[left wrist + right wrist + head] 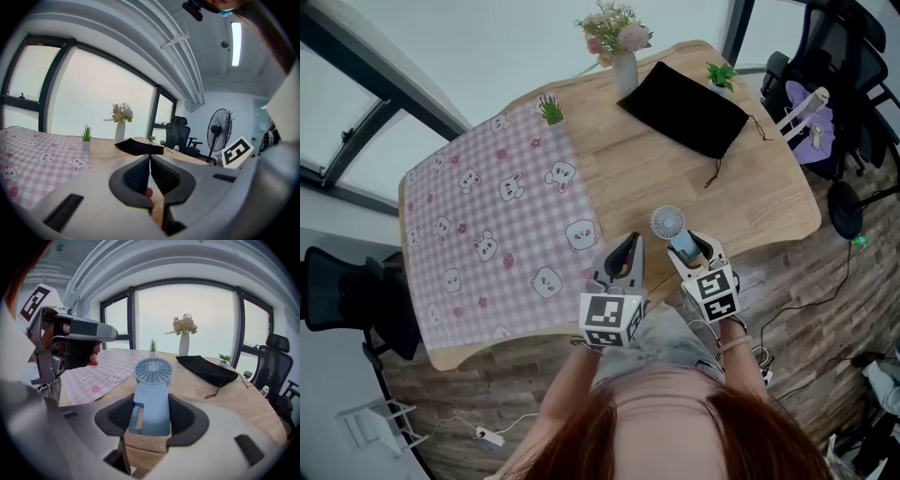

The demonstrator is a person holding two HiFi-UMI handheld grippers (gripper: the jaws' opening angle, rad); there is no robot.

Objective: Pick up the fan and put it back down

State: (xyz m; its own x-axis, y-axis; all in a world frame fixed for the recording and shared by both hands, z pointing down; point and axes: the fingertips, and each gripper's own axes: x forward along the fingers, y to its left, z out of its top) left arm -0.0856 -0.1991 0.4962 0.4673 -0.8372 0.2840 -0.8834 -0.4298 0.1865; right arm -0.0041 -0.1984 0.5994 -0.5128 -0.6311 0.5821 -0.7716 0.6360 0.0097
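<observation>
The right gripper (pixel 150 416) is seen clamped on the handle of the fan (pixel 152 380), a pale blue hand-held one whose round grille is turned away from the jaws. In the head view the fan is found at lower centre of the frame, over the near edge of the table (pixel 769 202); whether its base touches the wood cannot be told. The left gripper (pixel 150 165) is held just left of it in the head view; its jaws are pressed together, and nothing is gripped between them. The left half of the table is covered by a pink checked cloth (pixel 497 225); a black pouch (pixel 684 108) is laid at upper right of centre; a vase of flowers (pixel 623 66) is set at the top edge, beside the pouch; a small potted plant (pixel 551 111) is placed at the cloth's upper corner.
</observation>
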